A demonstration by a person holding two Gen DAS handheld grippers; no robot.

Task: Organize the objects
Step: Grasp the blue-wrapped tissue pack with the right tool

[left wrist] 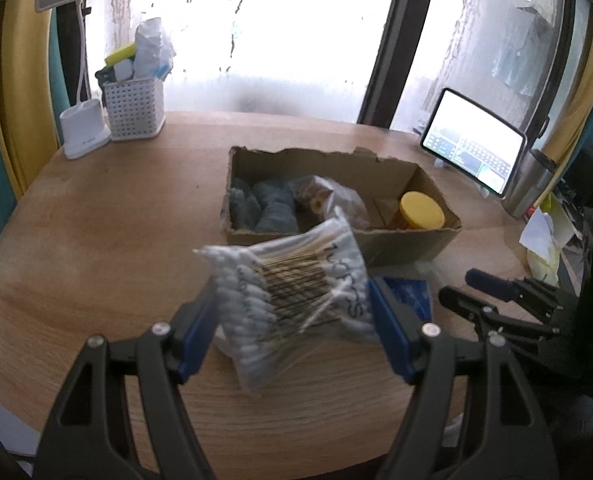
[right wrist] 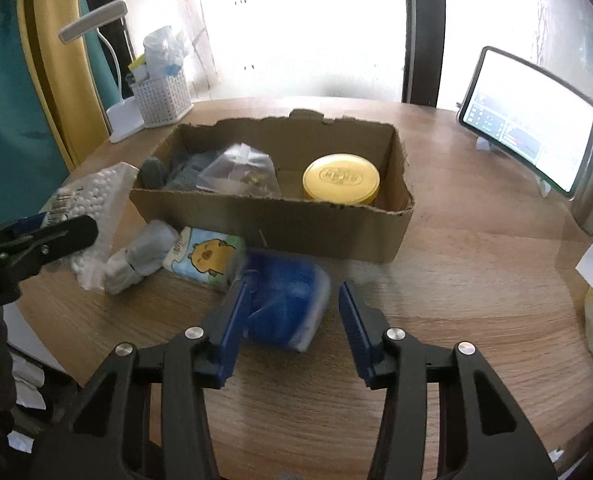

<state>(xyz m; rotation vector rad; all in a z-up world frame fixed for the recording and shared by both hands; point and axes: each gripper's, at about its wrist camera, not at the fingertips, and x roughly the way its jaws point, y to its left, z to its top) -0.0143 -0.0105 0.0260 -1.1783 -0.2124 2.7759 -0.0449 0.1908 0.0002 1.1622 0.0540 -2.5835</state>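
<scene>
Crinkly cotton-swab bag (left wrist: 296,300) between left fingers (left wrist: 200,320); right fingers (right wrist: 356,320) wide over blue pack (right wrist: 284,300).

Round wooden counter (right wrist: 456,280). Directly on it: cardboard box (right wrist: 272,224), tissue pack (right wrist: 206,258), rolled socks (right wrist: 140,256), blue packet (right wrist: 288,300), white basket (left wrist: 134,108), lamp base (left wrist: 84,132), propped tablet (right wrist: 532,140), steel flask (left wrist: 530,184).

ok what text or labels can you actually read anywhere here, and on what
"100PCS": on the cotton swab bag, partly blurred, a likely reading.
Yellow jar lid: embossed, unreadable.
Tissue pack: print beside the cartoon, too small.
Tablet: screen text, too small.
Lamp base: small mark, unreadable.
</scene>
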